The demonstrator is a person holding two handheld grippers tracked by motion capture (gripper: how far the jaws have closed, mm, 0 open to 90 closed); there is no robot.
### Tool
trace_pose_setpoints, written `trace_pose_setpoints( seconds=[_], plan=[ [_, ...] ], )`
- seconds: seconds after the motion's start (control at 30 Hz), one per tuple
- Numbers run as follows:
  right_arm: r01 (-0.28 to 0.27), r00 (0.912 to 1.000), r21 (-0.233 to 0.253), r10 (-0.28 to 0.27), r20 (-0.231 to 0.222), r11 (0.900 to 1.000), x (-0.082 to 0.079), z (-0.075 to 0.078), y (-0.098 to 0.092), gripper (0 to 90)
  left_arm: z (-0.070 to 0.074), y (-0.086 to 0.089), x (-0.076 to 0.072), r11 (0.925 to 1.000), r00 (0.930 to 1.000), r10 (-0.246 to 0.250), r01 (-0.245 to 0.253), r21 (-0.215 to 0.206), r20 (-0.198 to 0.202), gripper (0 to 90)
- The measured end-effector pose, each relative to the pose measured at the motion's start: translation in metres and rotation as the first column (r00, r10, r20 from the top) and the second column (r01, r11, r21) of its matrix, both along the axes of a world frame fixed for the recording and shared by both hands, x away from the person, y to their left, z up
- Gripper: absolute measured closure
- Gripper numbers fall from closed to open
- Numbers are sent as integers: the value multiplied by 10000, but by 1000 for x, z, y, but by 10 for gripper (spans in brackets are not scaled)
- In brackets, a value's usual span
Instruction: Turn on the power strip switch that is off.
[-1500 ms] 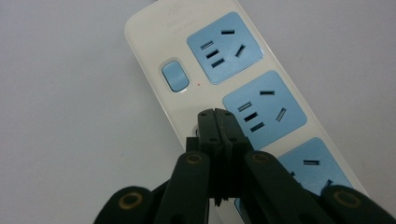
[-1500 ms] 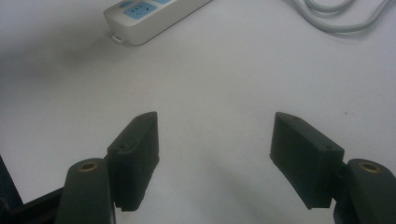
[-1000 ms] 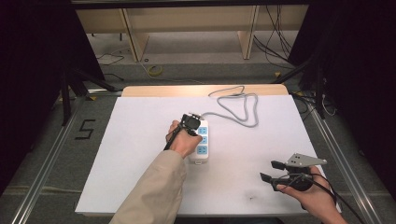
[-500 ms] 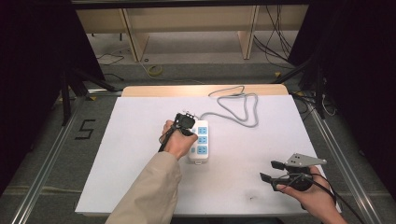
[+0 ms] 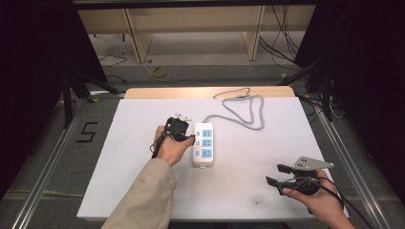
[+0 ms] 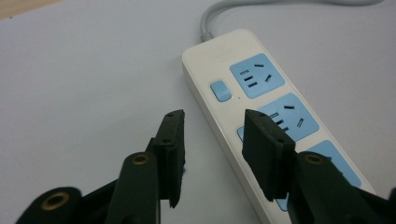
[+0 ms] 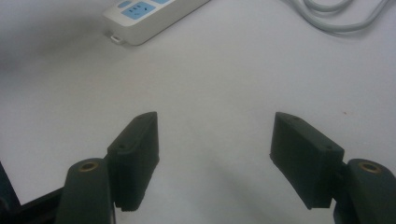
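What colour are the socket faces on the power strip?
Light blue, set in the white power strip; clearest in the left gripper view.

Power strip (image 6: 261,116) near end hidden behind left hand-held gripper (image 6: 212,154) — cord cut off at top.

Beige sleeve (image 5: 143,198), black fingers (image 6: 170,149)

White power strip (image 6: 219,107) w/ 3 light-blue sockets, blue switches; grey cord (image 5: 248,112); black left gripper (image 6: 212,140); sleeve (image 5: 143,200) prob. beige.
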State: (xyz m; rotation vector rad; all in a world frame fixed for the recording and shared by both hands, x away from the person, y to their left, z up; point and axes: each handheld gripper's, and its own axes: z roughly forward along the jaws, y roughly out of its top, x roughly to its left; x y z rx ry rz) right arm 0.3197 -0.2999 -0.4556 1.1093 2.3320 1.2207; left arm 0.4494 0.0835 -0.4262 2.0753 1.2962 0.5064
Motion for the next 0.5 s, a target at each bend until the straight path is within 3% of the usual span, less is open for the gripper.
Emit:
trace_pose_setpoints(
  seconds=[0.5],
  plan=[
    [33,10000,-21,-33,51,10000,0,0,-1,329,0,25,-18,9960,9978,-612,626,-633,238,386]
  ],
)
